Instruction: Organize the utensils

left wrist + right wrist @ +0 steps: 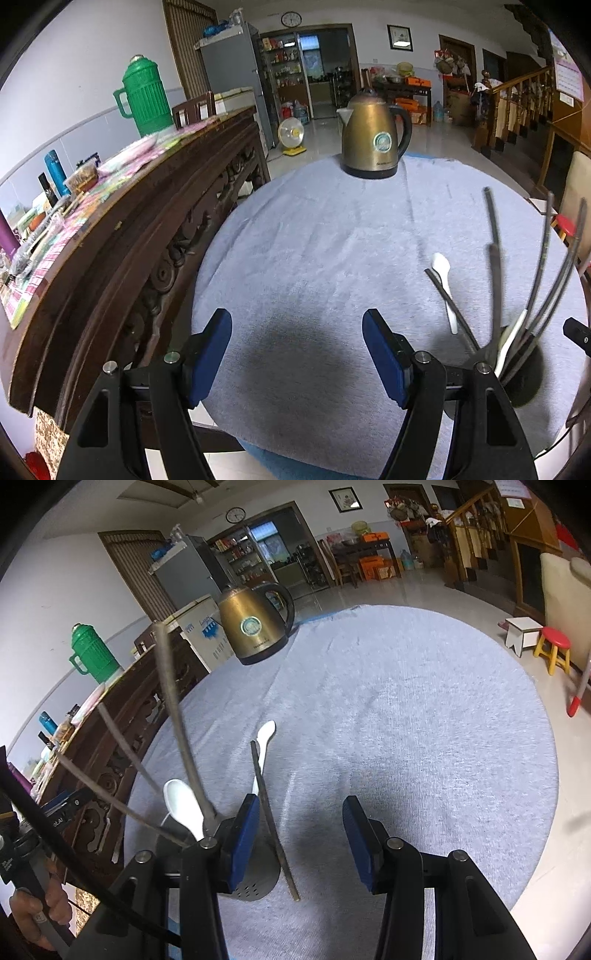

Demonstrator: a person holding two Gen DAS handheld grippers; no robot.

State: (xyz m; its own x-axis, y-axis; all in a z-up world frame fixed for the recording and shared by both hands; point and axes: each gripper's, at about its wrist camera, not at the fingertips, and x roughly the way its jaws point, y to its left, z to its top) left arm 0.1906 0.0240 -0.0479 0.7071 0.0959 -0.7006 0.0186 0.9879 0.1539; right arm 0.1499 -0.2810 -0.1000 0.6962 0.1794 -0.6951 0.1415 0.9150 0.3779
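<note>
A dark perforated metal holder (521, 373) stands on the blue-grey cloth with several dark chopsticks (495, 258) and a white spoon (511, 339) in it. Beyond it a second white spoon (443, 273) lies on the cloth with a single chopstick (448, 302) across it. My left gripper (297, 347) hangs open over bare cloth to the left of the holder. In the right wrist view the holder (255, 884) sits behind my left finger, and the loose chopstick (275, 823) lies on the cloth just inside that finger, over the lying spoon (266, 733). My right gripper (299, 836) is open, its pads pressing on nothing.
A brass electric kettle (373, 136) stands at the far edge of the round table (424, 720). A carved dark wooden sideboard (147, 236) with a green thermos (144, 96) and clutter runs along the left. A hand (33, 912) holds the other gripper at lower left.
</note>
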